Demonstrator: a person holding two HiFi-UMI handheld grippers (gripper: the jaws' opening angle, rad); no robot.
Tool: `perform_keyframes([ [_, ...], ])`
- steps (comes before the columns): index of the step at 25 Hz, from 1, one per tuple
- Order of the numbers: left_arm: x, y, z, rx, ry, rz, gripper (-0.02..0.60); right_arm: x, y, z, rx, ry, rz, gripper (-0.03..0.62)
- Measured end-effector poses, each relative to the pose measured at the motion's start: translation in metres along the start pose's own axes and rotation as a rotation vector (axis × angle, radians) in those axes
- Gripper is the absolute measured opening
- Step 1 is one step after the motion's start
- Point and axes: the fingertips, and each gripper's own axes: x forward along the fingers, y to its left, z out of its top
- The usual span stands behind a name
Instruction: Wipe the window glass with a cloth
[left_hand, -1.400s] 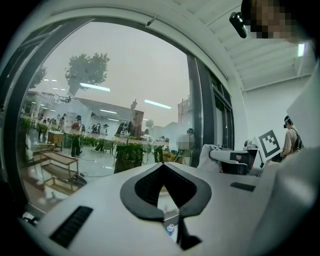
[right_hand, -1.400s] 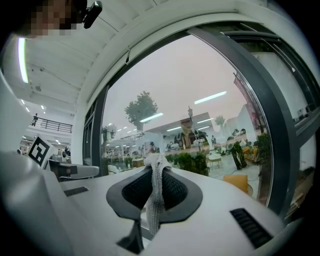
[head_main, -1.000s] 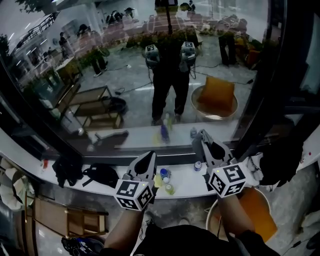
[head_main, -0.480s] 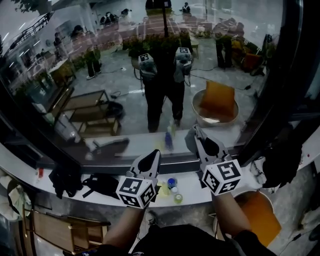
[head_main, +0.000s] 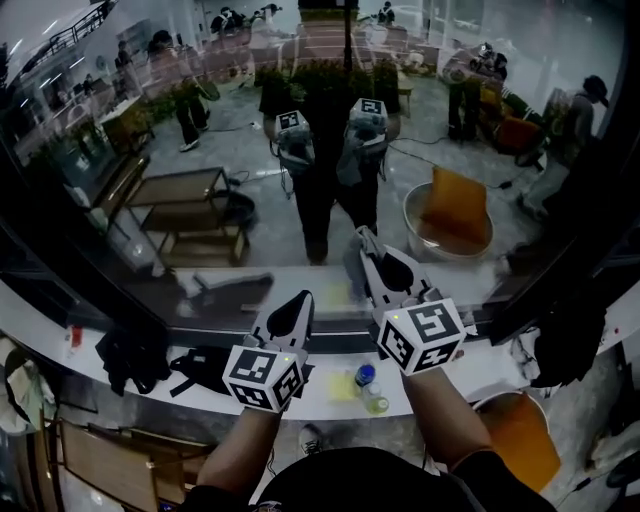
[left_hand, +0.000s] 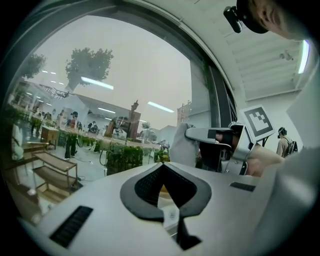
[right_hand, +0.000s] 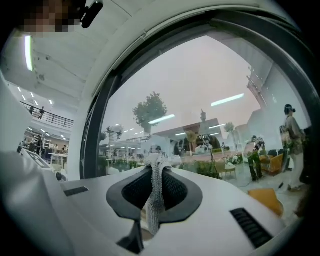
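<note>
The window glass fills the upper head view and mirrors me and both grippers. My right gripper is raised close to the glass and is shut on a grey knitted cloth, which hangs down between its pads. From the left gripper view the cloth shows as a pale bunch at the right gripper's tip. My left gripper is lower and to the left, over the sill. Its jaws are shut tip to tip and hold nothing.
A white sill runs below the glass. It carries a blue-capped bottle, a second small bottle, a yellow pad and black bags. A dark window frame rises at the right. An orange tub sits below it.
The right gripper has risen and moved left toward the glass with the cloth in it. The left gripper has stayed low above the sill. My view has tilted up a little.
</note>
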Motion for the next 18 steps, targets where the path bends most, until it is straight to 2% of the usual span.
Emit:
perform_keyframes([
  [5,-0.026,0.065,0.009,0.004,-0.009,0.069,0.008,0.065,0.044,-0.001,-0.004,-0.004,0.046,0.048],
  [10,-0.048,0.121,0.017,-0.001,-0.017,0.140,0.008,0.118,0.073,-0.003,-0.004,-0.006,0.055,0.049],
  [18,-0.076,0.186,0.012,-0.016,-0.022,0.183,0.008,0.176,0.123,-0.005,-0.080,-0.028,0.045,0.049],
])
